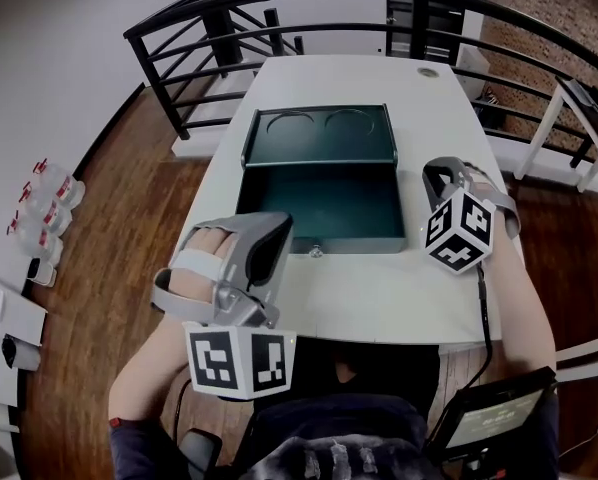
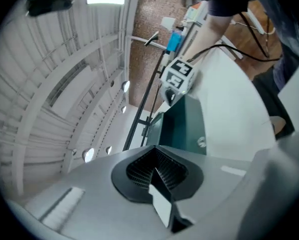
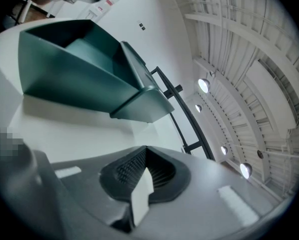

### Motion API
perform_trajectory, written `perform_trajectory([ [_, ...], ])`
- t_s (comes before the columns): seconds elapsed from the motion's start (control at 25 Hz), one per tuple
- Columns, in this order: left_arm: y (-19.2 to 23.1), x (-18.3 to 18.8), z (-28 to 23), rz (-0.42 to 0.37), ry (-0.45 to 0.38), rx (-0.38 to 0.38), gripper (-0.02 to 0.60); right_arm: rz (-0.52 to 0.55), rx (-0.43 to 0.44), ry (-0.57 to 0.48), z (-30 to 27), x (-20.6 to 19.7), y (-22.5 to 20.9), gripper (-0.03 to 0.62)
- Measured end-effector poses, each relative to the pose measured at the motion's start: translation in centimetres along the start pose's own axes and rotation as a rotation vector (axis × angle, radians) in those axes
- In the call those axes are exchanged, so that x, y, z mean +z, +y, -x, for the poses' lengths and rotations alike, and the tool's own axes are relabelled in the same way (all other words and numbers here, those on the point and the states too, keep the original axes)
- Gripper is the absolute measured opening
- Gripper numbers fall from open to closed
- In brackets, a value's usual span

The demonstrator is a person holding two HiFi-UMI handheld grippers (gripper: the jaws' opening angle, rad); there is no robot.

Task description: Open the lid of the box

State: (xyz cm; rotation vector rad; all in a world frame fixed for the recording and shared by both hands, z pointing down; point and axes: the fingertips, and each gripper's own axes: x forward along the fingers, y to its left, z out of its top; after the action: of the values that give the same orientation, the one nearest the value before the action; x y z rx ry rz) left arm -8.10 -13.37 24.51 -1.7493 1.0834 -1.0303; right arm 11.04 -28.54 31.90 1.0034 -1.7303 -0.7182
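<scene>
A dark green metal box [image 1: 324, 206] stands in the middle of the white table [image 1: 379, 298], its inside bare. Its lid [image 1: 319, 135] is swung up and back at the far side, showing two round recesses. A small lock [image 1: 317, 252] sits on the front wall. My left gripper [image 1: 277, 226] is shut and holds nothing, at the box's near left corner. My right gripper [image 1: 439, 175] hovers just right of the box, shut and holding nothing. The left gripper view shows shut jaws on the left gripper [image 2: 157, 173] and the box [image 2: 184, 126] beyond. In the right gripper view the right gripper [image 3: 143, 173] faces the box [image 3: 74, 74].
A black curved railing [image 1: 179, 28] runs round the table's far and side edges. Several small bottles [image 1: 44, 203] lie on the wooden floor at the left. A tablet [image 1: 489, 413] sits at the lower right near the person's lap.
</scene>
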Motion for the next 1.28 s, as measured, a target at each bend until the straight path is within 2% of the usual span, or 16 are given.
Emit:
perform_trajectory([
  [0.08, 2.6, -3.6, -1.8, 0.117, 0.047, -0.013, 0.017, 0.001, 0.003, 0.000, 0.0, 0.0, 0.1, 0.003],
  [0.2, 5.3, -9.7, -4.6, 0.289, 0.144, -0.080, 0.017, 0.002, 0.006, -0.003, 0.2, 0.1, 0.2, 0.003],
  [0.28, 5.8, -12.9, -6.1, 0.358, 0.191, -0.115, 0.017, 0.002, 0.009, -0.003, 0.3, 0.1, 0.3, 0.003],
  [0.32, 5.8, -14.1, -6.6, 0.366, 0.214, -0.129, 0.017, 0.002, 0.011, -0.003, 0.4, 0.1, 0.3, 0.003],
  [0.44, 4.6, -16.4, -7.6, 0.330, 0.266, -0.161, 0.017, 0.000, 0.017, 0.003, 0.6, 0.1, 0.4, 0.003],
  [0.52, 3.5, -16.9, -7.9, 0.315, 0.273, -0.176, 0.017, 0.000, 0.016, 0.004, 0.5, 0.3, 0.4, 0.003],
  [0.8, 2.1, -15.9, -8.8, 0.292, 0.274, -0.199, 0.017, -0.002, 0.014, 0.005, -0.1, 0.0, 0.3, 0.003],
  [1.08, 2.9, -14.6, -8.4, 0.238, 0.285, -0.169, 0.017, -0.003, 0.014, 0.011, -0.2, 0.0, 0.2, 0.003],
  [1.28, 2.8, -14.1, -8.4, 0.228, 0.280, -0.168, 0.017, -0.001, 0.014, 0.010, -0.3, 0.1, 0.3, 0.003],
])
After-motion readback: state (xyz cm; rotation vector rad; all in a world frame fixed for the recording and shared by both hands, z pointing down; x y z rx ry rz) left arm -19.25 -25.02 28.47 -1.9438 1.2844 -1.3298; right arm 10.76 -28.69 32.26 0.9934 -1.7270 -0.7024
